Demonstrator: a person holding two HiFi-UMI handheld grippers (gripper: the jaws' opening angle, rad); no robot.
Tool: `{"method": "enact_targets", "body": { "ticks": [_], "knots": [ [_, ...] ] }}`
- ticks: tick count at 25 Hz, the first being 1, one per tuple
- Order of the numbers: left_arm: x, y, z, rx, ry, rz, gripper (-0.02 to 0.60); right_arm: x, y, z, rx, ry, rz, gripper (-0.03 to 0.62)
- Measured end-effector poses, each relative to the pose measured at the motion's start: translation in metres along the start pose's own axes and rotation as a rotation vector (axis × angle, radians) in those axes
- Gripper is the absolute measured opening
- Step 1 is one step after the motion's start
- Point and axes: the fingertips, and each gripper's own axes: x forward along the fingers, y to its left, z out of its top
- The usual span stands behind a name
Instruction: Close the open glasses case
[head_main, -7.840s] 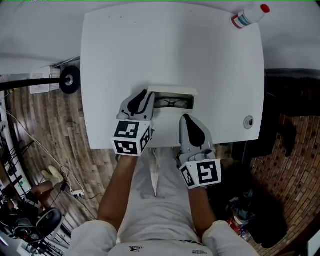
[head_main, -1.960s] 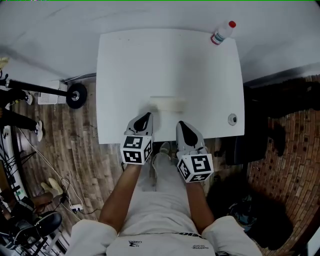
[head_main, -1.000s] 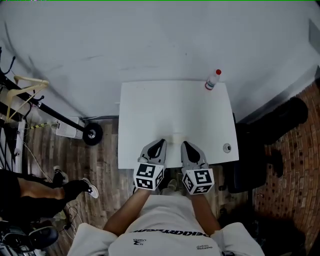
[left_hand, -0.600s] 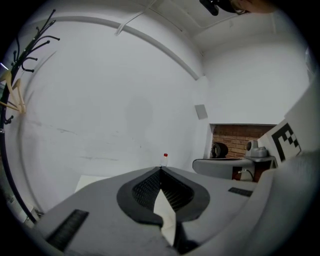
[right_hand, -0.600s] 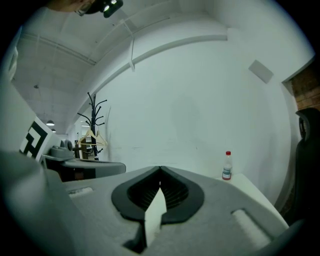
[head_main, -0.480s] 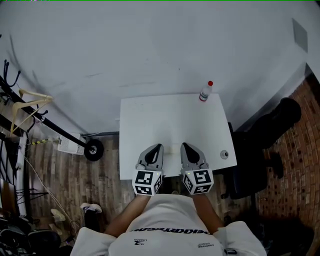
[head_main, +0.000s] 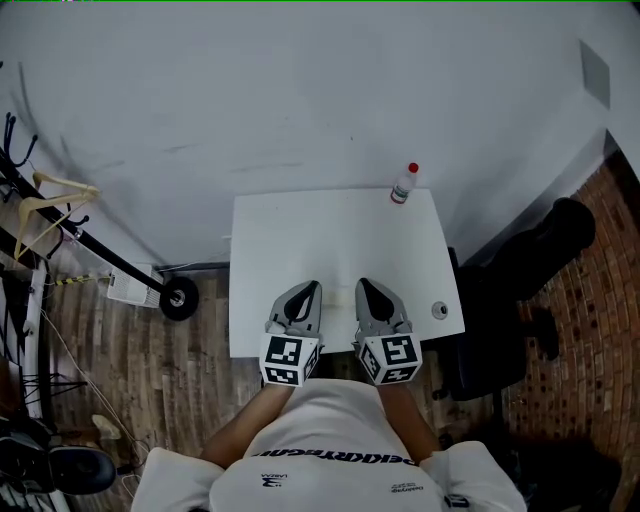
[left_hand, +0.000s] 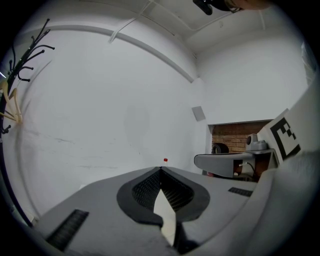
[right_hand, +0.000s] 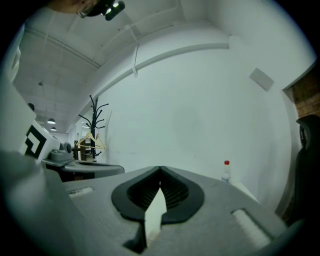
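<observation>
Pointing across the table (head_main: 300, 230), left gripper (head_main: 311, 288) and right gripper (head_main: 362, 285) have jaws pressed together; bottle (head_main: 404, 185) at far corner.

A plain workroom or office rather than a home. The walls are bare and white, and white conduit (right_hand: 150, 57) runs along the white ceiling. A white rectangular table (head_main: 340, 240) with a round grey cable grommet (head_main: 439, 311) stands against the wall, carrying a small white plastic bottle with a red cap (head_main: 404, 184). Beside it are a black metal coat stand (right_hand: 94, 130) with wooden hangers (head_main: 45, 200), a worn wood-plank floor (head_main: 190, 400), red brickwork (head_main: 590, 330) and loose cables (head_main: 60, 345).
</observation>
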Motion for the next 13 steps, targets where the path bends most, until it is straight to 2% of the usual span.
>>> {"method": "enact_targets", "body": {
  "ticks": [13],
  "knots": [
    [0.0029, 0.0087, -0.0048, -0.020, -0.006, 0.039, -0.003, 0.0060, -0.0009, -0.0050, -0.004, 0.002, 0.025, -0.002]
  ]
}}
